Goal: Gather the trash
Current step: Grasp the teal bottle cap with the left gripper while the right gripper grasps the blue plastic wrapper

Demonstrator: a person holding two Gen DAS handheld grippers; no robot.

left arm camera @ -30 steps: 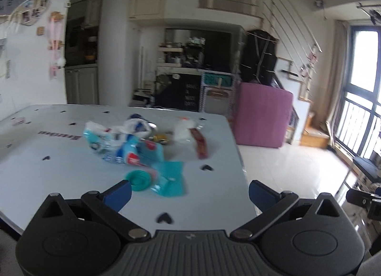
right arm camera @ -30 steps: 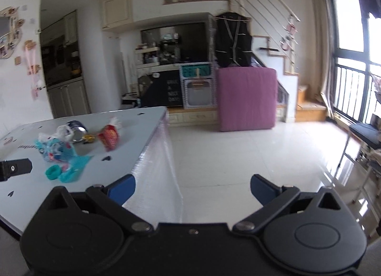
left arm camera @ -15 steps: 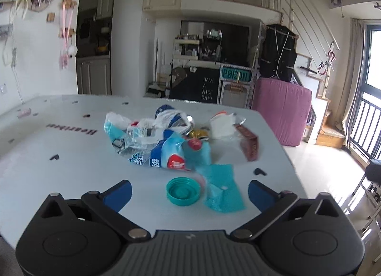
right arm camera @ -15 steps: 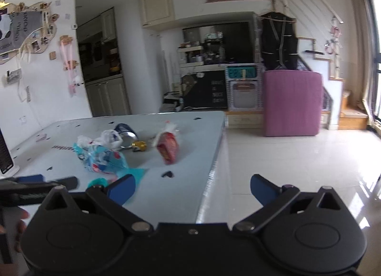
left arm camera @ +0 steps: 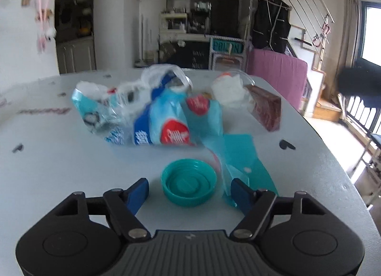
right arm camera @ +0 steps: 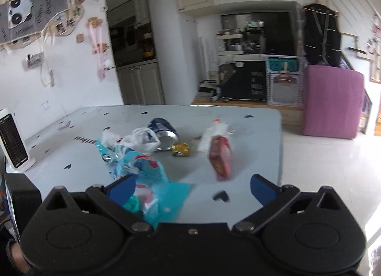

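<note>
The left claw [left arm camera: 189, 189] is spread wide, its blue fingertips either side of a teal cap [left arm camera: 189, 184] lying on the desk [left arm camera: 59, 157]. The right claw [right arm camera: 190, 186] gapes empty. Beyond lie crumpled blue wrappers [left arm camera: 164, 121], a red box [right arm camera: 220, 158] and a can [right arm camera: 164, 133].

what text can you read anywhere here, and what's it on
"PRISON": teal sign behind the table, blurred, so likely only.
Red oval logo on the blue wrapper: script, too blurred to read.
White characters on the wrapper's dark blue band: unreadable.
Red writing on the table: blurred.
Chalkboard: white lettering, too small.
Red box: print unreadable.
</note>
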